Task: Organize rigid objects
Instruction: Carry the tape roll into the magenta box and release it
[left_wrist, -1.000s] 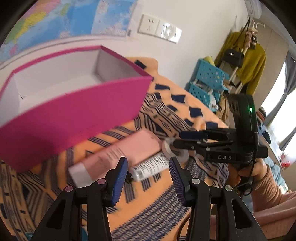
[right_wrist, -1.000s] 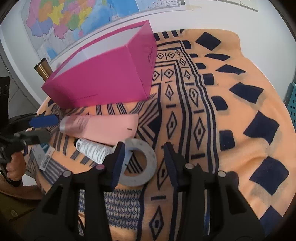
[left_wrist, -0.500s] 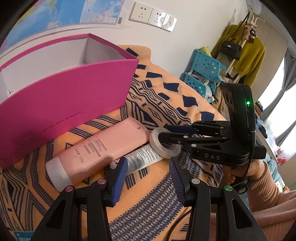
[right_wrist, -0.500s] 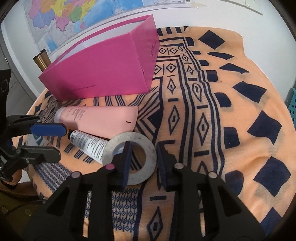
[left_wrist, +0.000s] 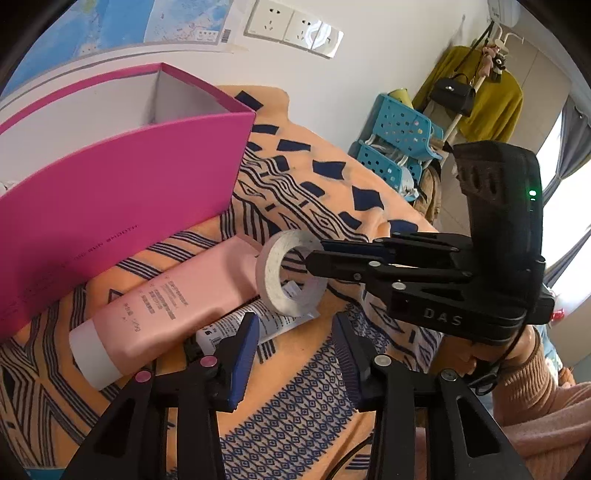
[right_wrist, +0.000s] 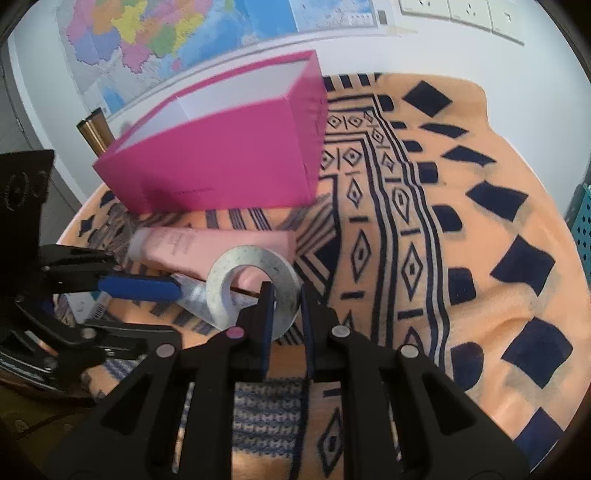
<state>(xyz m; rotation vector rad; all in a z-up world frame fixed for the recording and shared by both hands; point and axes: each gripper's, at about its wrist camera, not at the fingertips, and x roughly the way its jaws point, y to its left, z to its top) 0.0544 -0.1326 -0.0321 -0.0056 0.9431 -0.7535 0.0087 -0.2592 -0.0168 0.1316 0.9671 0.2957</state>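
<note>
My right gripper (right_wrist: 287, 299) is shut on the rim of a grey-white tape roll (right_wrist: 255, 284). The tape roll (left_wrist: 273, 275) is tipped up on edge above the cloth, with the right gripper (left_wrist: 317, 254) reaching in from the right. A pink tube (left_wrist: 166, 310) lies in front of the open magenta box (left_wrist: 110, 206). A small white tube (left_wrist: 218, 332) lies beside the pink one. My left gripper (left_wrist: 295, 347) hovers just before the white tube, its jaws closing with only cloth between them. In the right wrist view its blue finger pad (right_wrist: 136, 288) touches the white tube (right_wrist: 192, 295).
An orange cloth with dark blue patterns (right_wrist: 461, 221) covers the round table. A gold cylinder (right_wrist: 92, 129) stands behind the magenta box (right_wrist: 221, 170). Blue baskets (left_wrist: 399, 147) and a coat rack stand past the table's far edge. A pink-sleeved hand (left_wrist: 535, 387) holds the right gripper.
The right gripper's jaws closed on the tape roll's rim and tipped it up off the cloth. The left gripper stayed by the tubes, its jaws slightly narrower.
</note>
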